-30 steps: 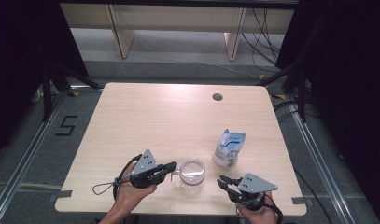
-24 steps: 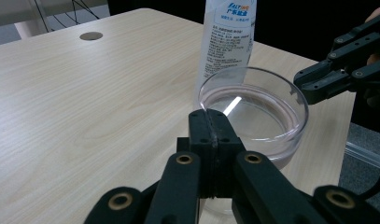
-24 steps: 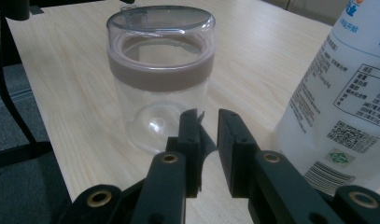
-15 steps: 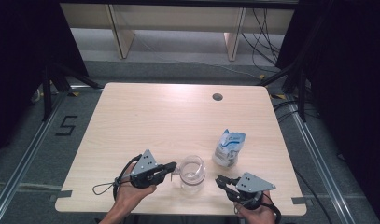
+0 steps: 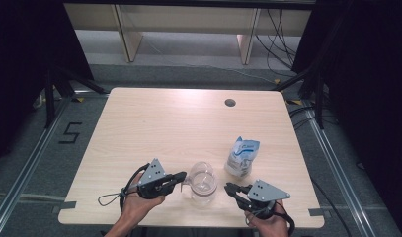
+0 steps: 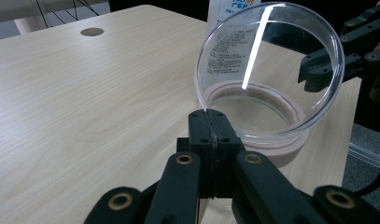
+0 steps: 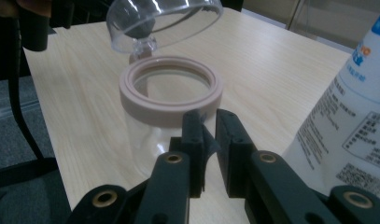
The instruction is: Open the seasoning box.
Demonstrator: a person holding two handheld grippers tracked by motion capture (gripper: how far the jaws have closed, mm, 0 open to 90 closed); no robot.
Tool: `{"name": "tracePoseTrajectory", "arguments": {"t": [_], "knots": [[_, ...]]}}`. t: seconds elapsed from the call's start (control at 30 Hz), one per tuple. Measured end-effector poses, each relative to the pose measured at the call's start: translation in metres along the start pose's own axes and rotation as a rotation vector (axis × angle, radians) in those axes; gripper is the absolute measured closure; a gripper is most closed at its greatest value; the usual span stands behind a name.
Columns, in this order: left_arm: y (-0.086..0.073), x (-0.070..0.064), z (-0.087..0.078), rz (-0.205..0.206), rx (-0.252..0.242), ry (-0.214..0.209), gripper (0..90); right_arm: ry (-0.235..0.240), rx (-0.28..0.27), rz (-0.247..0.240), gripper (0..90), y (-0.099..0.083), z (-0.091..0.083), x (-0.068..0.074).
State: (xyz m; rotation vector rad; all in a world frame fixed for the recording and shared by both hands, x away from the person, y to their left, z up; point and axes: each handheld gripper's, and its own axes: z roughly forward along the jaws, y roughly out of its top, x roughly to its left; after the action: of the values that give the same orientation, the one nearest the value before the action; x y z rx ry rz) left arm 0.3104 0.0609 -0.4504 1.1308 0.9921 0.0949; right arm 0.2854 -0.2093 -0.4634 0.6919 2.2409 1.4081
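The jar [image 5: 203, 190] is standing upright at the near edge of the table [image 5: 154, 128], between the two grippers, its pink rim [image 7: 171, 86] facing straight up and its mouth uncovered. Its long axis is running vertically, so anything going in has to come from above. The clear lid [image 6: 269, 70] is being held tilted up on edge over the jar's left side, hinged open like a shell rather than sitting flat; in the right gripper view it is hanging above and behind the rim, with a small knob [image 7: 144, 45] pointing down toward the jar.

The left gripper [image 5: 181, 177] is pinching the lid by its edge, its jaws pressed together on the thin plastic in the left gripper view, and it is touching the jar's left side from that hand. The right gripper [image 5: 229, 188] is sitting just to the right of the jar, apart from it, jaws aimed at the glass wall below the rim. Its jaws are nearly together with a narrow gap between them, gripping nothing.

The pouch [image 5: 242, 157] is standing just beyond the right gripper, near the jar's far right, and it is closer to the right hand than to the left. Judging from this, the right gripper is the free one, and the pouch lies forward and slightly outward of its fingers, while the open mouth lies to their left.
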Motion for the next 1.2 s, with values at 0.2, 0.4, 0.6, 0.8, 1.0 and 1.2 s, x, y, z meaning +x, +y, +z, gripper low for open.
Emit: {"name": "tracePoseTrajectory", "arguments": {"t": [0.2,0.4,0.6,0.8,1.0,1.2], "knots": [[0.0,0.001,0.001,0.001,-0.01,-0.013,89.5,0.016,-0.02,0.0,84.1,0.008,0.006,0.002],[0.0,0.0,0.0,0.001,-0.002,-0.005,89.4,0.02,-0.007,-0.008,84.2,0.015,0.012,0.006],[0.0,0.0,0.0,0.003,-0.001,-0.002,89.3,0.049,-0.016,-0.025,84.2,0.019,0.018,0.007],[0.0,0.001,0.0,0.013,0.004,-0.002,88.7,0.039,-0.011,-0.025,84.2,0.021,0.019,0.007],[0.0,0.0,0.0,-0.004,-0.012,0.0,87.8,0.037,-0.018,-0.05,84.2,0.023,0.02,0.006],[0.0,-0.002,0.003,-0.036,-0.048,0.004,87.6,0.048,-0.02,-0.029,84.2,0.025,0.022,0.008]]}}
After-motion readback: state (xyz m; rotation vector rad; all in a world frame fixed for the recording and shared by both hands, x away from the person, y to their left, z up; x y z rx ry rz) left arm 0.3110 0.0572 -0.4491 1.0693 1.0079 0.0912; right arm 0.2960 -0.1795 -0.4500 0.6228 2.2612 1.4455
